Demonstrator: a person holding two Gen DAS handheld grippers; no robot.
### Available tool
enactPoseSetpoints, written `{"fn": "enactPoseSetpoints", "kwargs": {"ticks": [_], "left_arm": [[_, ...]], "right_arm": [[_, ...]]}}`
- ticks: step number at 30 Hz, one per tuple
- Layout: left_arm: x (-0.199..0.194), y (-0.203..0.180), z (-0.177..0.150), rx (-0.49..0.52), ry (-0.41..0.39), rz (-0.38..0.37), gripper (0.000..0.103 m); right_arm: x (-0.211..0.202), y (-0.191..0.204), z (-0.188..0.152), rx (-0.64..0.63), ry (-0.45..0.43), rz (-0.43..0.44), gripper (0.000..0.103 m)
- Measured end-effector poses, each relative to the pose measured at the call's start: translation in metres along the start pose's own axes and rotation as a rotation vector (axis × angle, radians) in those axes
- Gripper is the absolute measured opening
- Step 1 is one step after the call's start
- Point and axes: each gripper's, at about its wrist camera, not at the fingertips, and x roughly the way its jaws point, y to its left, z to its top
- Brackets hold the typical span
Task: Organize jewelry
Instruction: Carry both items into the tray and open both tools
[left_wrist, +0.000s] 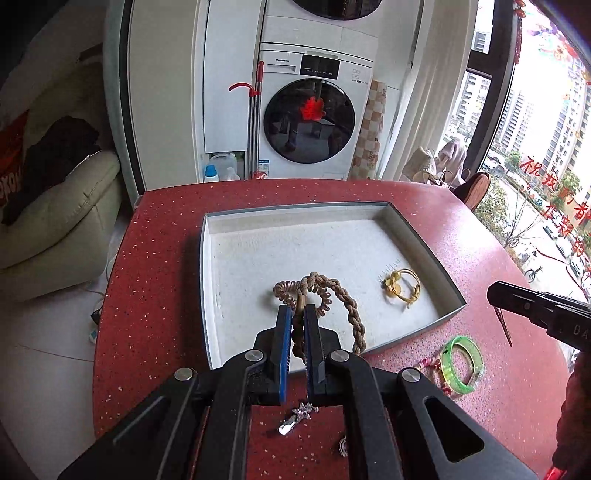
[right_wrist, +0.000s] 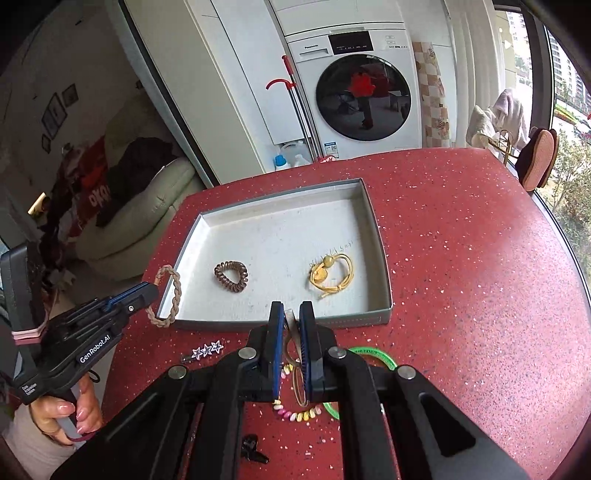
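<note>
My left gripper is shut on a beige braided loop, which hangs over the near part of the grey tray. In the right wrist view the left gripper holds that braided loop at the left rim of the tray. In the tray lie a brown spiral hair tie and a gold cord bracelet. My right gripper is shut on a thin brownish clip, just in front of the tray.
On the red speckled table in front of the tray lie a star hair clip, a coloured bead bracelet, a green bangle and a small black clip. A washing machine stands beyond the table.
</note>
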Motion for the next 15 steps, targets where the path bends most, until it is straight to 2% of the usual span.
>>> {"fn": "enactPoseSetpoints", "kwargs": {"ticks": [8, 15], "left_arm": [[0.064, 0.015, 0.033, -0.047, 0.033, 0.074, 0.025], [0.111, 0.018, 0.040, -0.021, 0.075, 0.132, 0.025]], "right_arm": [[0.068, -0.020, 0.044, 0.066, 0.040, 0.004, 0.009], [0.123, -0.034, 0.059, 0.100, 0.079, -0.018, 0.009]]}}
